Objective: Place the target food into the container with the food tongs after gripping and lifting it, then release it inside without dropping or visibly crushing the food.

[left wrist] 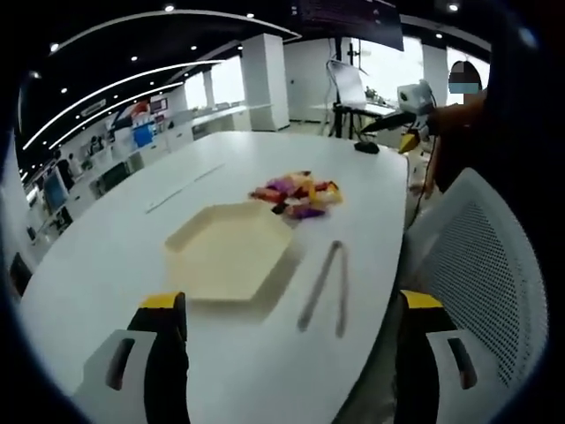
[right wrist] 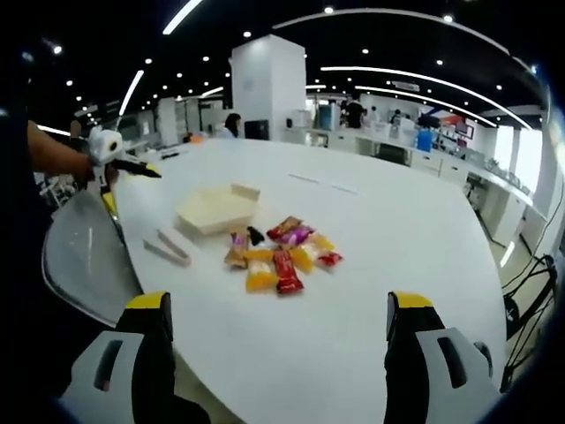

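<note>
In my right gripper view, left to right on the large white oval desk (right wrist: 397,230): grey metal tongs (right wrist: 167,247), lying flat, long axis diagonal; cream hexagonal tray (right wrist: 214,210); colourful wrapped snacks (right wrist: 281,254). My fingers on both grippers (left wrist: 291,340) (right wrist: 278,340) gape, released, empty.

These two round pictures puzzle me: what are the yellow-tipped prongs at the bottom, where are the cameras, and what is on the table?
There is no robot: a person holds a grasping tool in each hand, each carrying a fisheye camera that looks along its prongs. The left gripper view shows the left tongs, the right gripper view the right tongs. Both are open and hold nothing. On the white table lie an empty hexagonal container, a pile of wrapped snacks and metal food tongs.
</note>
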